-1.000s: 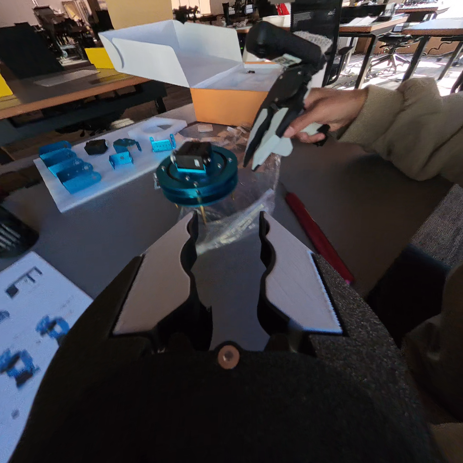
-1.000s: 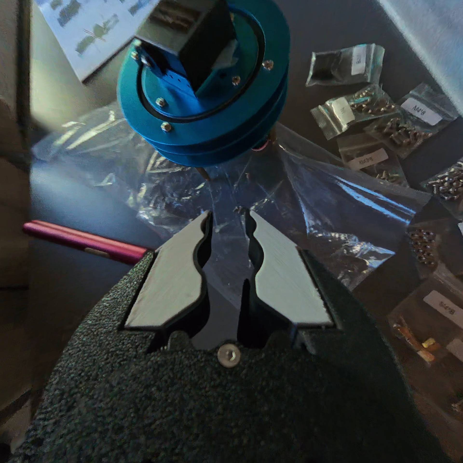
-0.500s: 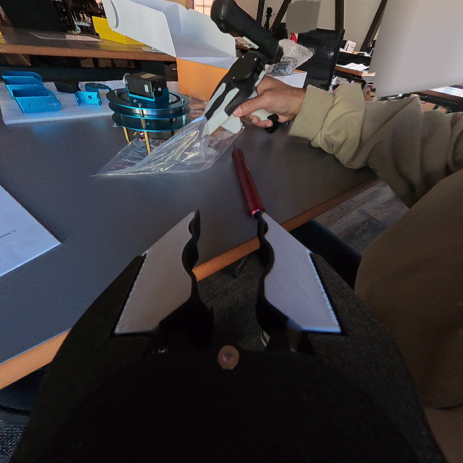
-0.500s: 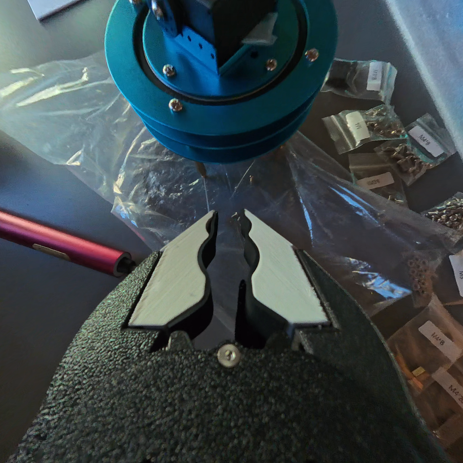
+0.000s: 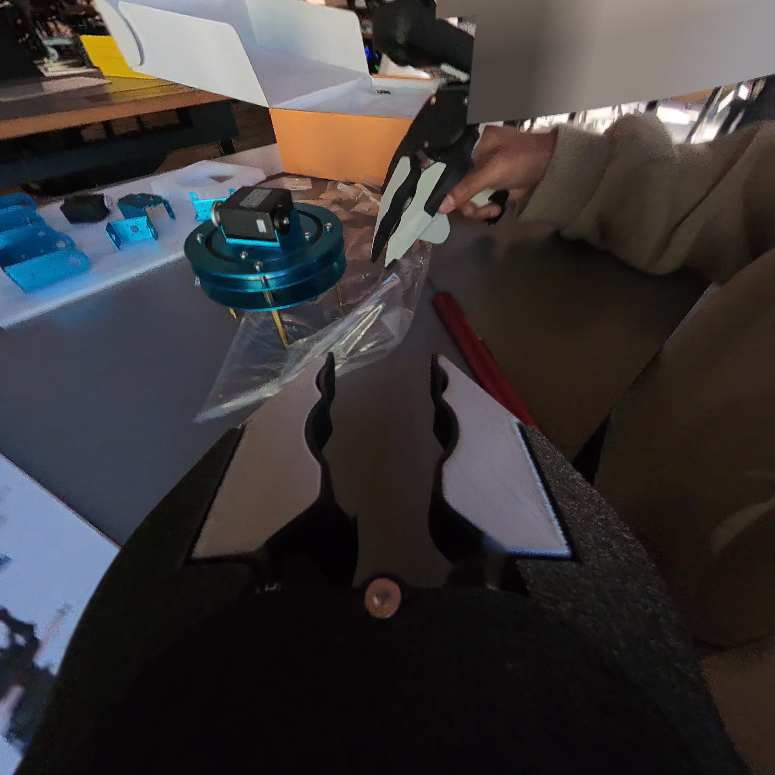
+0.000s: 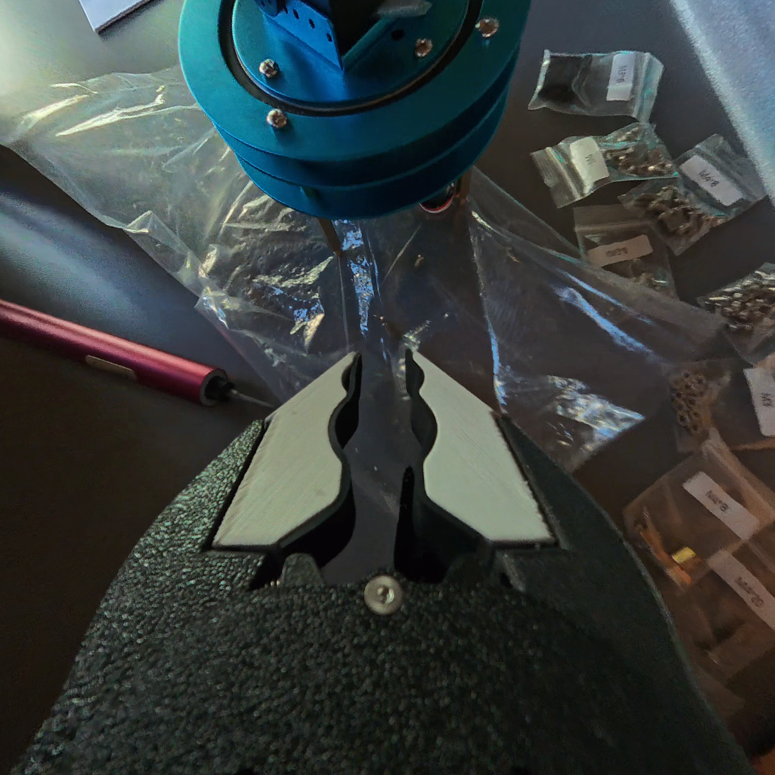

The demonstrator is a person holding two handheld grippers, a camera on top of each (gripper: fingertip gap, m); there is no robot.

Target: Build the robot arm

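Two tools over a cluttered worktop – one empty, one at a plastic bag

Left wrist view: the left tool [image 5: 380, 362] hangs wide apart and empty above the worktop [image 5: 105, 377]; ahead stand a blue round assembly [image 5: 268, 264] on brass legs, a clear plastic bag [image 5: 318, 339] and, to the right, a red screwdriver [image 5: 478, 352].
Right wrist view: the right tool [image 6: 382, 356], narrowly parted, has bag film between its fingers – whether it pinches, I cannot tell; small parts bags [image 6: 620, 167] lie to its right.

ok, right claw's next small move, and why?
Probably shut the right claw on the bag: its jaws stand slightly apart with a plastic fold between them. The blue disc has legs resting on the bag, so go gently. Left claw is open.
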